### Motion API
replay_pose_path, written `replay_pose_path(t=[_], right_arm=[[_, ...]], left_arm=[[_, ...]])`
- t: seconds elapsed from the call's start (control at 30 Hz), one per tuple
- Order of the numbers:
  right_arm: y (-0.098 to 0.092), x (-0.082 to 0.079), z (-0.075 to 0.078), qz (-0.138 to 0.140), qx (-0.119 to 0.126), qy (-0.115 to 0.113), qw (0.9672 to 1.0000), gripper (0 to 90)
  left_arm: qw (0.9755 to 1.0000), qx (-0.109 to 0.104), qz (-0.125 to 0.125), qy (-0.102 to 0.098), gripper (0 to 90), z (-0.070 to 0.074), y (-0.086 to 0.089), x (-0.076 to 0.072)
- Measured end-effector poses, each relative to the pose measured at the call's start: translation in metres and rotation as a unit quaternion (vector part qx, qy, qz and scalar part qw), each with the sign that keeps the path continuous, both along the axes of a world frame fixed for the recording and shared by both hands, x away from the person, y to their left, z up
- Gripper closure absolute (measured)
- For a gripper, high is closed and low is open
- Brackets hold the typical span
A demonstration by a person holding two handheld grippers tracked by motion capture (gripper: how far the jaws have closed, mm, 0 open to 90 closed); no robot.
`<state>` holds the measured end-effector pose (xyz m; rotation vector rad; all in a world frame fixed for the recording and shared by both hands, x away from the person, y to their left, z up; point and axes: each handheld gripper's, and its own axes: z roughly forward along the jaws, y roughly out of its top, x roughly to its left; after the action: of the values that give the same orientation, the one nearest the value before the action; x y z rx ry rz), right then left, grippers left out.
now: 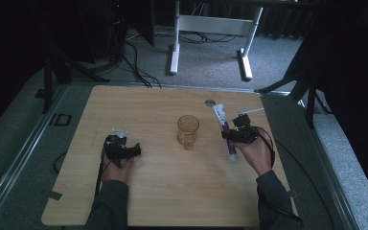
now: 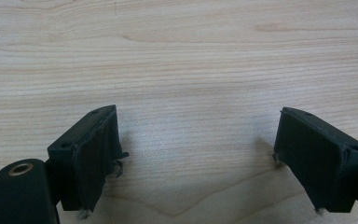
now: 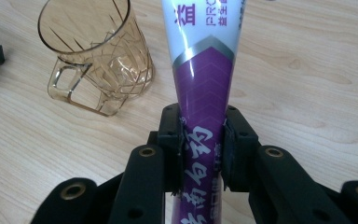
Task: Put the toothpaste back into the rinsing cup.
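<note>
tube: purple-and-white plastic toothpaste tube, near the table's right edge, gripped at its purple part by the right tongs.
right tongs: closed tight on the tube, pads pressing both flanks.
risk, tube: soft wall may buckle or slip under the squeeze; paste could be forced out.
mug: amber cut-glass mug, upright mid-table; a swinging tube could tip it.
left tongs: wide open, holding nothing, over bare wood near the left edge.
</note>
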<state>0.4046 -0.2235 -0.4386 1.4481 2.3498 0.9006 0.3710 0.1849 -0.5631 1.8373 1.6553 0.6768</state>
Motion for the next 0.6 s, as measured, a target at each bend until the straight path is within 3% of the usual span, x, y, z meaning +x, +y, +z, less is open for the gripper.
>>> replay_pose_path(t=[0.6], right_arm=[[0.001, 0.0017, 0.0074, -0.014, 0.015, -0.023, 0.9995, 73.1]], left_arm=[[1.0, -0.002, 0.002, -0.002, 14.2, -0.0002, -0.0004, 0.0001]])
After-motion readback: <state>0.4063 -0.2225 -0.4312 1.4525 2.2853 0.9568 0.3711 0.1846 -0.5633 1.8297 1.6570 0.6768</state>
